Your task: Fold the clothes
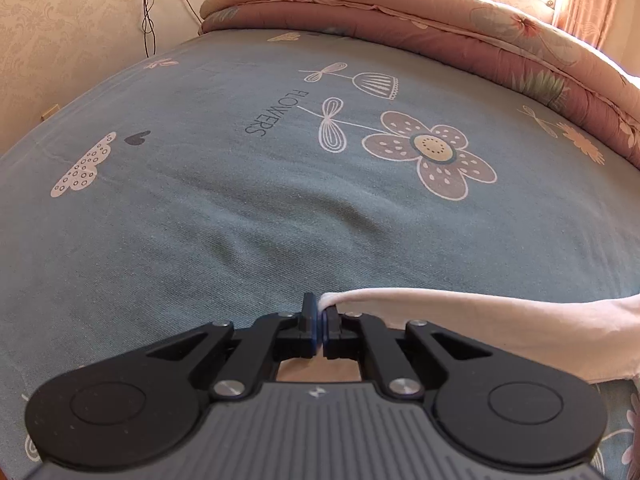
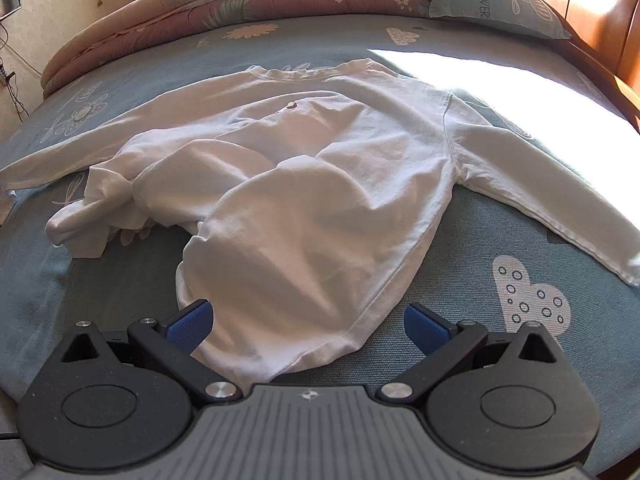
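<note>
While my left gripper points down over the bed sheet, its jaws are clamped together on a bit of white fabric. That fabric is the end of a sleeve of the white shirt; it runs off to the right edge of the left wrist view, lifted a little above the sheet. Can't tell from that view how much cloth is between the pads, just a small bunched tip showing.

My right gripper has its jaws spread wide, blue pads well apart. Nothing gripped. The shirt's hem lies between the two fingers, and I can't tell if the left pad touches the cloth or just sits over it.

Shirt lies front-up in the middle of the bed, collar toward the far side, near the folded quilt. Long-sleeved. Its right-hand sleeve in that view stretches out flat toward the right edge, partly in a bright sun patch. Left side is rumpled: body cloth bunched into a lump, the other sleeve trailing off to the left edge. Body is puffed and creased, not flat.

Pillow sits at the far right corner, against a wooden headboard.
</note>
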Available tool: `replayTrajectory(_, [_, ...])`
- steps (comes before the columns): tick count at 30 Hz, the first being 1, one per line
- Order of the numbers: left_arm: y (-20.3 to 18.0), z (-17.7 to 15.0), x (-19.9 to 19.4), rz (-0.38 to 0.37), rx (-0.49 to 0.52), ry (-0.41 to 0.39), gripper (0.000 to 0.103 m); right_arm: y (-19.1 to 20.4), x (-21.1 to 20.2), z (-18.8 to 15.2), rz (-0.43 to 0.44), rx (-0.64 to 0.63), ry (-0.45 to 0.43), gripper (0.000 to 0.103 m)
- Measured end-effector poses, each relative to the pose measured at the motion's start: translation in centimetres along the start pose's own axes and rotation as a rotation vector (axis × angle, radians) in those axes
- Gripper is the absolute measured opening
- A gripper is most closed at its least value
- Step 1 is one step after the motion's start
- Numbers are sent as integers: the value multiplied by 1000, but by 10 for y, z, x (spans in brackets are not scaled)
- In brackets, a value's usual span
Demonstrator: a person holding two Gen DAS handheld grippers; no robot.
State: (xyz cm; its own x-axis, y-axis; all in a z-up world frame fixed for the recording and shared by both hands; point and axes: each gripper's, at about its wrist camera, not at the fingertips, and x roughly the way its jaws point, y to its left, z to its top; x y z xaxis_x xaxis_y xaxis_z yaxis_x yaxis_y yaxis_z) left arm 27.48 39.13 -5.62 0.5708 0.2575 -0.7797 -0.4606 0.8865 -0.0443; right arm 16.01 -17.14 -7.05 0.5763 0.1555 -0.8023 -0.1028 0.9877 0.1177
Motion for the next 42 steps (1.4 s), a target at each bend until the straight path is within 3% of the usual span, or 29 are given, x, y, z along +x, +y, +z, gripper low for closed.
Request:
replayTrajectory(3, [4,5,18,-9,-6,31,12,8,3,4,0,-9,5,103])
replayTrajectory(7, [12,8,22,-52,-29,3,19,21,8,8,8,-36,8,103])
replayTrajectory(9, [20,11,19,-58,-55,-10,37,29,11,10,18,-57,10,103])
replayTrajectory(10, [25,12,18,-61,-70,-17,39,33,12,11,22,-67,10,103])
replayTrajectory(17, [67,13,4,-114,-238,-49,43,50,15,16,50,-97,3,103])
replayTrajectory(24, [84,-32,26,-278,-477,101,43,53,15,16,58,-106,5,103])
replayTrajectory(29, [80,-37,34,-281,-497,42,43,53,17,15,52,-96,9,103])
replayTrajectory(32, [67,-34,36,-232,-450,12,39,53,20,14,50,-83,14,103])
replayTrajectory(35, [58,-32,33,-173,-399,4,11,55,20,13,49,-82,17,103])
replayTrajectory(36, [56,-31,31,-155,-385,5,7,56,19,12,48,-86,15,103])
replayTrajectory(39, [63,-28,20,-152,-396,-7,4,55,14,12,42,-98,4,103])
replayTrajectory(42, [81,-19,-1,-95,-381,-47,0,49,10,13,39,-75,-9,103])
